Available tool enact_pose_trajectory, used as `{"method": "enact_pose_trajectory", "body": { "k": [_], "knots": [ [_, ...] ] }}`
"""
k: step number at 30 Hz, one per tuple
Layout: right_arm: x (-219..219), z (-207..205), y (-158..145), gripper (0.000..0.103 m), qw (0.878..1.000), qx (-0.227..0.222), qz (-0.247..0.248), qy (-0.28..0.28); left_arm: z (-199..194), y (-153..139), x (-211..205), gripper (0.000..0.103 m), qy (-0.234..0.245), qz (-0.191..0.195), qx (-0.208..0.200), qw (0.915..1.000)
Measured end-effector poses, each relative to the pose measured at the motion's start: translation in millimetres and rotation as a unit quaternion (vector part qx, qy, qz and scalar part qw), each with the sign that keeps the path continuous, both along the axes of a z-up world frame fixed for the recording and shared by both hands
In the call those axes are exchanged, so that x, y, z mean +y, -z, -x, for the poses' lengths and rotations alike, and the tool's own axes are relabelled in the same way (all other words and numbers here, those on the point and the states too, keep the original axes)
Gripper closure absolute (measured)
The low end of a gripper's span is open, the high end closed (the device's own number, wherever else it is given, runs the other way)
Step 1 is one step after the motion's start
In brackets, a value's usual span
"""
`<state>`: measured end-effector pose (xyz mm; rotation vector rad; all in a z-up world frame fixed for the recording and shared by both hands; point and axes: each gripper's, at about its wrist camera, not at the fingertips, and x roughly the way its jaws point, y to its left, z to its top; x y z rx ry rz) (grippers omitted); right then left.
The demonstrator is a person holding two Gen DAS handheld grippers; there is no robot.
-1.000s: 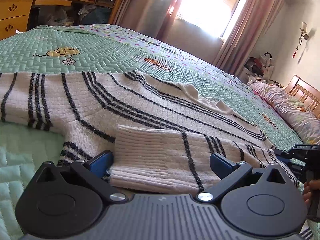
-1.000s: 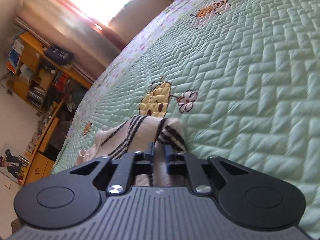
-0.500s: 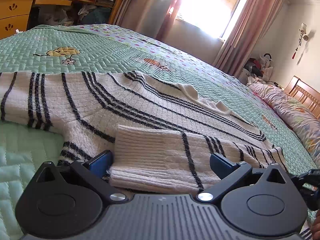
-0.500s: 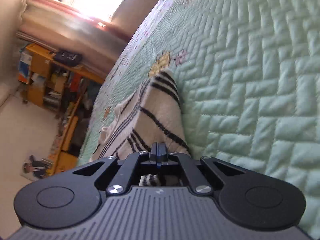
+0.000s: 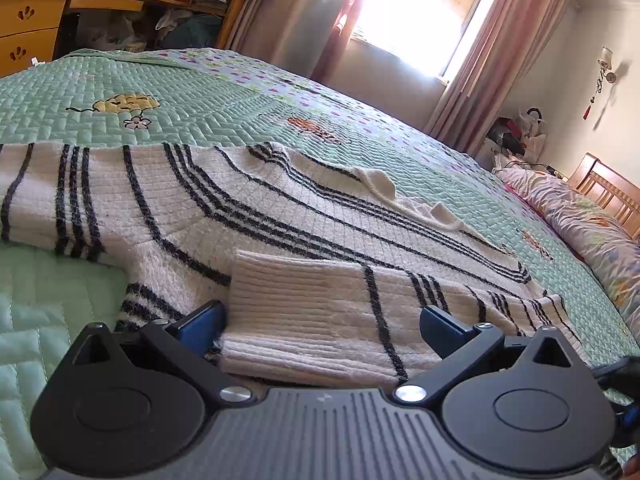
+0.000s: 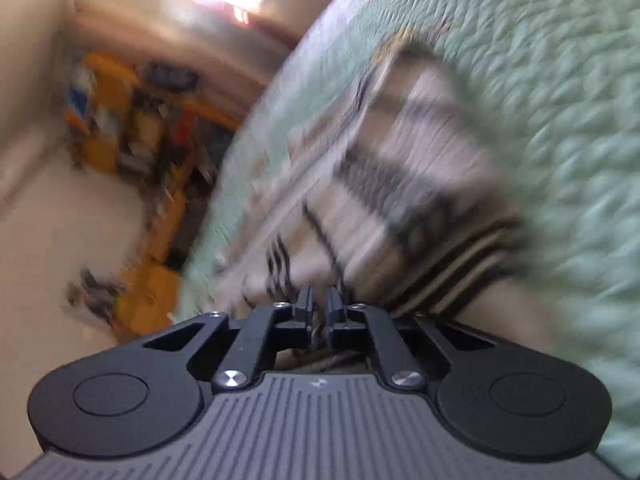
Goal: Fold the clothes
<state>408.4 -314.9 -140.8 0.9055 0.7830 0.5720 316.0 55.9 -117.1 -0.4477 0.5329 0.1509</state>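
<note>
A white knit sweater (image 5: 280, 208) with black stripes lies spread on the green quilted bed (image 5: 200, 92). One sleeve is folded across it, and its ribbed cuff (image 5: 304, 312) lies between the fingers of my left gripper (image 5: 322, 324). That gripper stands open and wide, with its pads clear of the cuff. The right wrist view is blurred by motion. In it my right gripper (image 6: 319, 312) pinches an edge of the sweater (image 6: 420, 152) in a narrow gap, and its jaws are opening. The sweater stretches ahead as a striped band over the quilt (image 6: 560, 80).
A wooden desk with shelves (image 5: 36, 20) stands beyond the far side of the bed. A bright window with pink curtains (image 5: 416, 20) is behind it. Pillows (image 5: 580, 220) and a wooden headboard (image 5: 608, 192) lie at the right. Floor (image 6: 60, 260) shows beside the bed.
My right gripper has swept sideways and turned with the sweater's edge in it, and its view has blurred. In the left wrist view it has slid towards the lower right edge. The left gripper has stayed still.
</note>
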Motion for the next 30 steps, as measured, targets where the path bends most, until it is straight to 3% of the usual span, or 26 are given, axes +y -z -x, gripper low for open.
{"method": "enact_pose_trajectory", "body": {
  "k": [1, 3, 6, 7, 12, 14, 16, 17, 18, 21, 23, 25, 27, 28, 29, 30],
  "knots": [
    [-13.9, 5.5, -3.4, 0.077, 1.0, -0.02, -0.009, 0.02, -0.1, 0.1, 0.2, 0.001, 0.0, 0.0, 0.0, 1.0],
    [-41.7, 16.6, -10.0, 0.053, 0.996, -0.061, -0.026, 0.06, -0.2, 0.3, 0.0, 0.001, 0.0, -0.001, 0.0, 1.0],
    [-74.7, 27.1, -14.2, 0.048, 0.988, -0.103, -0.04, 0.107, -0.3, 0.1, -1.1, 0.001, 0.0, -0.005, 0.002, 1.0],
    [-79.1, 25.9, -11.3, 0.048, 0.988, -0.104, -0.035, 0.113, -0.6, -0.1, -1.6, 0.001, -0.001, -0.007, 0.003, 1.0],
    [-77.3, 13.4, 6.7, 0.048, 0.988, -0.074, -0.114, 0.075, -2.1, -0.7, -3.0, 0.001, -0.001, -0.012, 0.006, 0.9999],
    [-65.0, 5.6, 0.0, 0.046, 0.991, -0.074, -0.089, 0.063, -2.4, -0.8, -3.0, 0.001, -0.001, -0.012, 0.007, 0.9999],
    [-69.8, 21.2, 6.0, 0.045, 0.995, -0.05, -0.031, 0.076, -2.5, -0.9, -3.0, 0.001, -0.001, -0.012, 0.007, 0.9999],
    [-72.9, 21.7, 11.2, 0.047, 0.996, -0.04, -0.024, 0.081, -2.6, -0.8, -3.0, 0.001, -0.001, -0.012, 0.007, 0.9999],
    [-76.0, 21.7, 16.6, 0.056, 0.996, -0.03, -0.018, 0.086, -2.6, -0.8, -2.9, 0.001, -0.001, -0.012, 0.007, 0.9999],
    [-82.3, 24.2, 10.0, 0.053, 0.994, -0.036, 0.007, 0.106, -2.2, -0.6, -2.4, 0.001, -0.001, -0.01, 0.006, 0.9999],
    [-86.1, 32.9, 2.1, 0.05, 0.993, -0.045, 0.011, 0.107, -1.9, -0.4, -1.8, 0.001, -0.001, -0.009, 0.005, 1.0],
    [-89.5, 37.1, 5.6, 0.05, 0.996, -0.034, -0.031, 0.077, -1.5, -0.3, -1.4, 0.001, -0.001, -0.007, 0.003, 1.0],
    [-81.0, 34.3, 11.5, 0.05, 0.998, -0.011, -0.007, 0.068, -1.1, -0.2, -1.3, 0.001, -0.001, -0.006, 0.003, 1.0],
    [-80.0, 35.8, 15.7, 0.052, 0.997, -0.003, 0.015, 0.072, -1.0, -0.2, -1.4, 0.001, -0.001, -0.005, 0.002, 1.0],
    [-78.1, 34.1, 17.7, 0.065, 0.997, 0.002, 0.028, 0.078, -0.8, -0.1, -1.5, 0.001, -0.001, -0.005, 0.002, 1.0],
    [-80.8, 35.6, 17.5, 0.067, 0.996, 0.003, 0.036, 0.084, -0.8, -0.1, -1.6, 0.001, -0.001, -0.005, 0.002, 1.0]
  ]
}}
